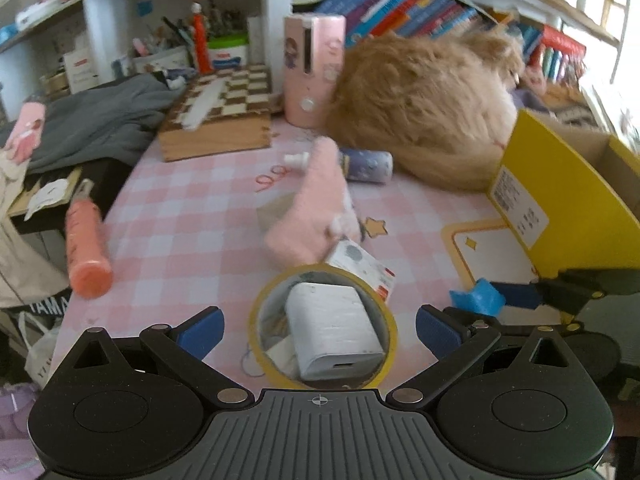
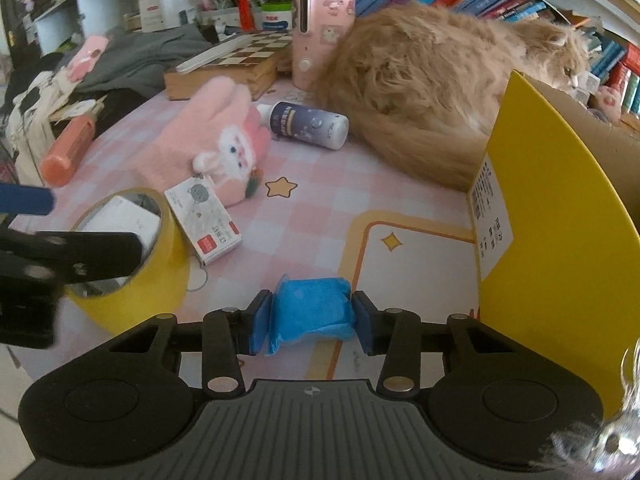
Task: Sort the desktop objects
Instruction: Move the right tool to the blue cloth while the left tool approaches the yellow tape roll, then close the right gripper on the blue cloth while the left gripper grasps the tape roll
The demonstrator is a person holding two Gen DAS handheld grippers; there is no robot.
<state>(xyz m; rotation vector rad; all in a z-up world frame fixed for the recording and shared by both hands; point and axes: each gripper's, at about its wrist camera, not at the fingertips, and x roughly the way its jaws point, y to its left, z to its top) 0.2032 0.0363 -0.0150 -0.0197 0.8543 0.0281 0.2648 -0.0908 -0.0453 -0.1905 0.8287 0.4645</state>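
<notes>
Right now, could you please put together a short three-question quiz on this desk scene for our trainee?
1. True or false: the right gripper is shut on the blue crumpled wrapper.
2. What lies inside the yellow tape roll? A) the white charger block B) a chess piece C) a coin
3. Fill in: the navy-and-white bottle lies on its side between the pink bunny glove and the ____.

Key:
1. True; its pads press the wrapper from both sides.
2. A.
3. The ginger cat. Meanwhile the left gripper stands open astride the tape roll.
</notes>
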